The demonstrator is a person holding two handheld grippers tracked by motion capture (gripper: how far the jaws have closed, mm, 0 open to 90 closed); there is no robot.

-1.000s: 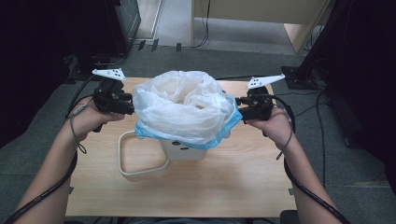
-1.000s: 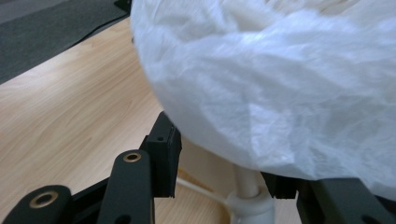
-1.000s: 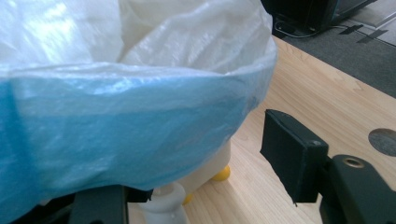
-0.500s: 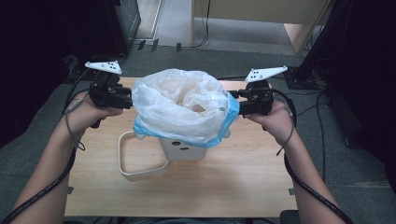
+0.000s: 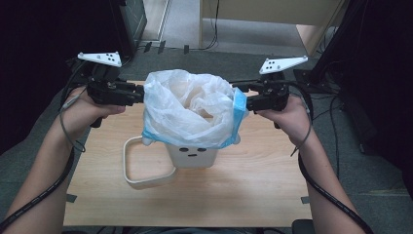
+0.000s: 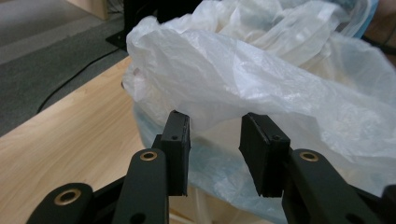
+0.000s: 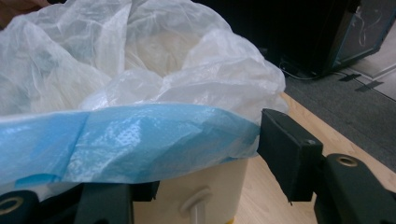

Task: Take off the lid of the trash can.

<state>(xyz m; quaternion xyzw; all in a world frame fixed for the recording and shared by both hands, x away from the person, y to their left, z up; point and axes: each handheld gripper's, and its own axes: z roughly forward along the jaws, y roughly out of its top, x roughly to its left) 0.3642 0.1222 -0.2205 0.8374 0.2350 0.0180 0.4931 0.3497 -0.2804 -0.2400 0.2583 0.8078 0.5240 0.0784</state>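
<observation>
Our left tongs [image 5: 138, 94] have been closing on the left edge of the crinkled white plastic bag with a blue hem [image 5: 187, 109], film between their jaws. It lines a cream plastic bin [image 5: 193, 157] on the wooden tabletop [image 5: 253, 185]. Our right tongs [image 5: 246, 102] pinch its blue hem.

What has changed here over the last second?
Both grippers, the left gripper and right gripper, have lifted the bag's edges higher above the bin. The left gripper's jaws have just been closing, with plastic between them. The bin, the loose ring and the table stayed put.
</observation>
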